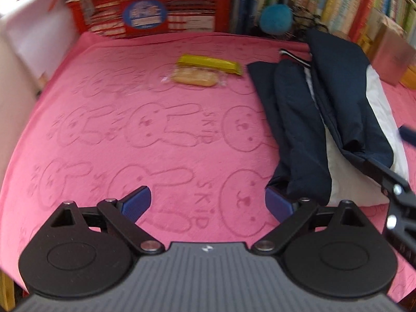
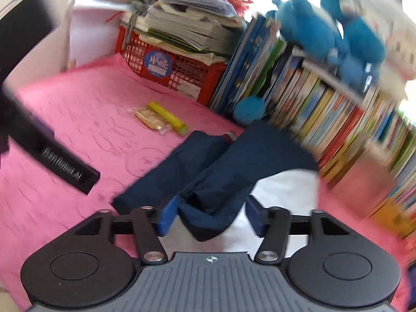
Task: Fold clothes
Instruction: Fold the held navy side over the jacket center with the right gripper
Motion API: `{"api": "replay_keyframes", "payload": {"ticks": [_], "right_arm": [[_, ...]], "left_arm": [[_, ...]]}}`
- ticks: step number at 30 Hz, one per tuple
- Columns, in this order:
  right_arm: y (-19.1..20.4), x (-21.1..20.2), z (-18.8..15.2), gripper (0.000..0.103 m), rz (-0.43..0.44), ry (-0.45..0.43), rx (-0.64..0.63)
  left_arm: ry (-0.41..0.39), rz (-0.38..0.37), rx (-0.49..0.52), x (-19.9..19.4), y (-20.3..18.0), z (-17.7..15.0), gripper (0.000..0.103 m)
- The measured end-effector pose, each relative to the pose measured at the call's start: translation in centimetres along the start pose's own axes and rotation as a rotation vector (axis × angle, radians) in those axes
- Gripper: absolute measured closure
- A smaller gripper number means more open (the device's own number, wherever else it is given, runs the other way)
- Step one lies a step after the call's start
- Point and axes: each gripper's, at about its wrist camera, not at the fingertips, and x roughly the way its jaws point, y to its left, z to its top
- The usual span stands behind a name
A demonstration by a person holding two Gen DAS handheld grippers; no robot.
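Now the navy and white garment [image 1: 327, 119] is lying bunched lengthwise along the far side of the pink bunny blanket [image 1: 130, 130], and the right gripper [image 2: 210, 217] is hovering wide open around its near dark end. The left gripper [image 1: 208, 205] is gaping too, holding nothing, just beside the hem. Both look to be going for corner grips, though whether for spreading or for folding over, I cannot tell.

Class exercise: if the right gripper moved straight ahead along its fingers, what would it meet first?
Most likely the navy garment: its dark end already lies between the open fingers of the right gripper. Depth is hard to judge through the fisheye.
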Motion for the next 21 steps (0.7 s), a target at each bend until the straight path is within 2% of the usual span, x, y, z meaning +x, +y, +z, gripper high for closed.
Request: {"api": "replay_keyframes", "payload": {"ticks": [2,3,4,5,6,7,10,12,15,17,18,21], "right_arm": [[1.3,1.6,-0.2,0.036,-0.038,0.031,-0.075],[1.8,2.6,-0.4,0.036,-0.029,0.057,-0.084],[2.2,3.5,-0.5,0.043,-0.019,0.083,-0.094],[2.7,4.5,-0.7,0.056,-0.009,0.109,-0.103],[2.6,5.2,-0.4,0.089,-0.004,0.125,-0.079],[2.1,5.4,0.2,0.092,-0.016,0.133,-0.028],[-0.1,3.7,2.2,0.095,-0.023,0.072,0.126],[-1.0,1.5,3.8,0.095,0.005,0.018,0.182],[-0.3,-1.0,5.3,0.098,0.14,-0.029,0.195],[1.0,-1.1,5.1,0.1,0.207,-0.025,0.181],[1.6,-0.8,4.9,0.1,0.208,-0.002,0.179],[1.5,-0.7,4.2,0.096,0.129,0.011,0.181]], "left_arm": [[0.001,-0.009,0.016,0.3,0.2,0.3,0.007],[0.001,-0.014,0.022,0.5,0.3,0.4,0.007],[0.001,-0.018,0.028,0.6,0.4,0.5,0.007],[0.002,-0.016,0.026,0.7,0.8,0.6,0.007],[0.004,-0.011,0.02,0.7,1.2,0.6,0.007],[0.005,-0.005,0.014,0.8,1.6,0.6,0.007],[0.009,0.01,-0.004,1.0,2.9,0.7,0.007],[0.012,0.021,-0.016,1.1,3.8,0.7,0.007],[0.016,0.036,-0.034,1.2,5.1,0.8,0.007],[0.015,0.041,-0.045,1.2,5.7,0.9,0.007],[0.014,0.04,-0.048,1.2,5.9,1.0,0.007],[0.008,0.036,-0.048,1.0,6.3,1.0,0.006]]}}
